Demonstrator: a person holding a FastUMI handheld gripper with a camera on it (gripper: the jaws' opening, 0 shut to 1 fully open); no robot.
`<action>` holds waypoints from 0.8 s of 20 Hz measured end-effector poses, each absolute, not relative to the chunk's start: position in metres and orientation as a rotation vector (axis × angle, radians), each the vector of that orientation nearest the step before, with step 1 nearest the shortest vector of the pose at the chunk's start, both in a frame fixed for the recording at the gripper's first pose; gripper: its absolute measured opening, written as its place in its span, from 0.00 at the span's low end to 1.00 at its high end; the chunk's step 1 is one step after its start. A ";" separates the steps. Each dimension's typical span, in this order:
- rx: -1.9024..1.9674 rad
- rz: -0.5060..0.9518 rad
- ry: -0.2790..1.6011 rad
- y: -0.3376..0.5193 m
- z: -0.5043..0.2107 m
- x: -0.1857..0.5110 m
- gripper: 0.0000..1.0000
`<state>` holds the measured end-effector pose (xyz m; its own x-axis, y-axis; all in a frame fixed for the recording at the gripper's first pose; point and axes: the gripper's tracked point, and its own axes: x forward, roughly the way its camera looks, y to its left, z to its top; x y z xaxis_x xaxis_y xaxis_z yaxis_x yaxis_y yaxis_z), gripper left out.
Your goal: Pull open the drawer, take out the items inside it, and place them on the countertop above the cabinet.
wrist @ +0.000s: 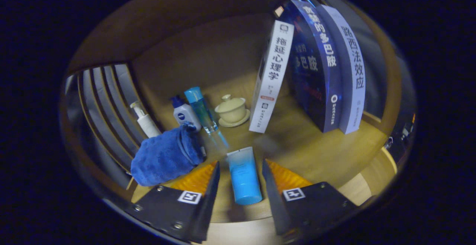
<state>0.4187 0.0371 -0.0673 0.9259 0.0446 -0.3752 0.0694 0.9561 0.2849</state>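
Hand-held gripper (240, 176): fingers spread apart, released, either side of the blue tube (243, 180).
Blue tube: lies on the wooden surface (319, 152), touching neither finger.
Surface, left: blue towel (165, 155), bottles behind it.
Surface, far: lidded cup (232, 110), books (316, 70) upright at right.
Room: dim wooden walls.

We see our gripper (240, 168) pointing forward and downward, its two fingers (214, 180) spread wide apart with neither one pressing on anything.
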 end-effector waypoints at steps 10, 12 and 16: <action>0.148 -0.067 0.062 0.024 0.041 0.277 0.99; 0.141 -0.073 0.068 0.026 0.029 0.242 0.99; 0.148 -0.030 0.051 0.049 0.010 0.185 0.99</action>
